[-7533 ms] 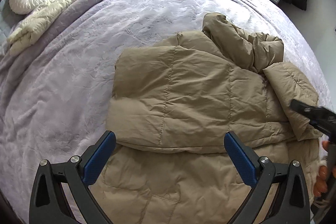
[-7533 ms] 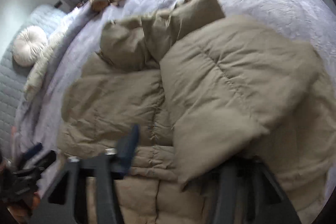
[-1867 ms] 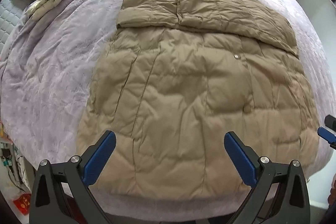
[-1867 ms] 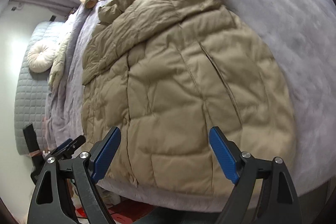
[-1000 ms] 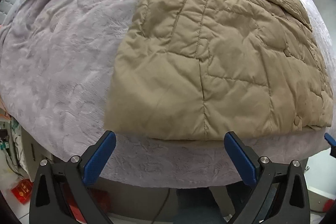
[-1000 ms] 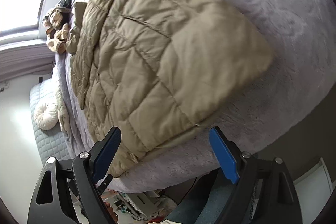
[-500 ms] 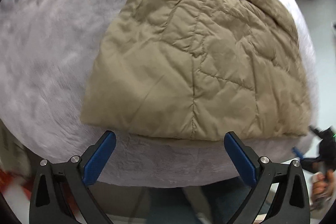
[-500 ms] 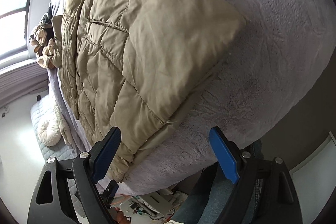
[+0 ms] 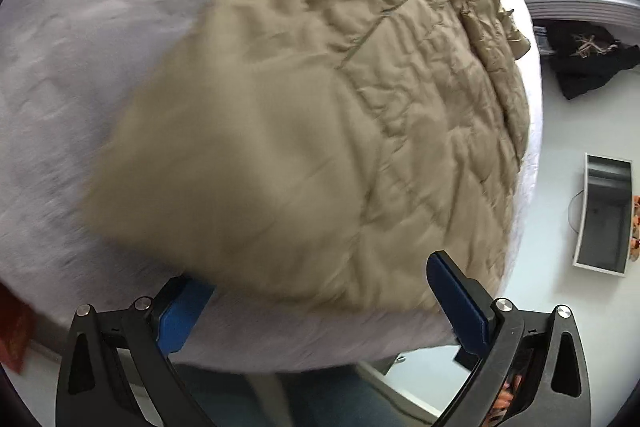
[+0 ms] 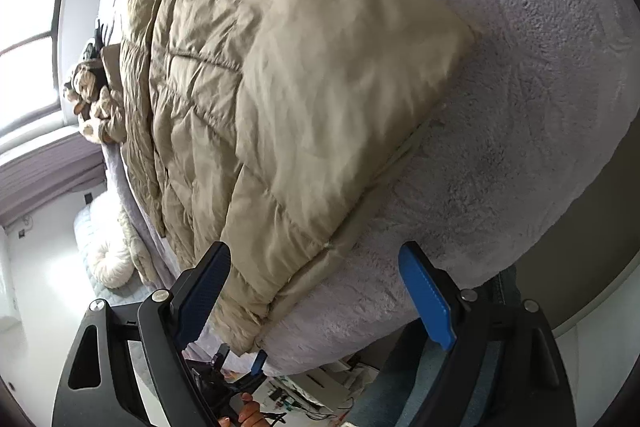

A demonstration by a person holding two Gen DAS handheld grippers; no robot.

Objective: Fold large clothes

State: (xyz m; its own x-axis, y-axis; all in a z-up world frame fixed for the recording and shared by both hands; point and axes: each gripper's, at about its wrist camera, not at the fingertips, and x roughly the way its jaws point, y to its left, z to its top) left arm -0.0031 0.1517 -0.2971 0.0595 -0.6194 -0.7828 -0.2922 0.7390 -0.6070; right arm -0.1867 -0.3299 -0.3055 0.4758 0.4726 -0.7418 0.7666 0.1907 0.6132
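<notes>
A tan quilted puffer coat (image 9: 320,115) lies spread flat on a bed (image 9: 80,27) with a pale lilac fleecy cover, its hem at the near edge. The left hand-held gripper (image 9: 320,301) hangs at the coat's hem corner, at six o'clock, jaws spread wide with nothing gripped. The right hand-held gripper (image 10: 316,297) sits at the other hem corner, jaws also wide and empty. At the far end, around ten o'clock in the right view, striped garments (image 10: 86,91) lie heaped.

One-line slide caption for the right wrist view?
Open right gripper poised over the near hem of a tan quilted puffer coat on a grey bedspread.
</notes>
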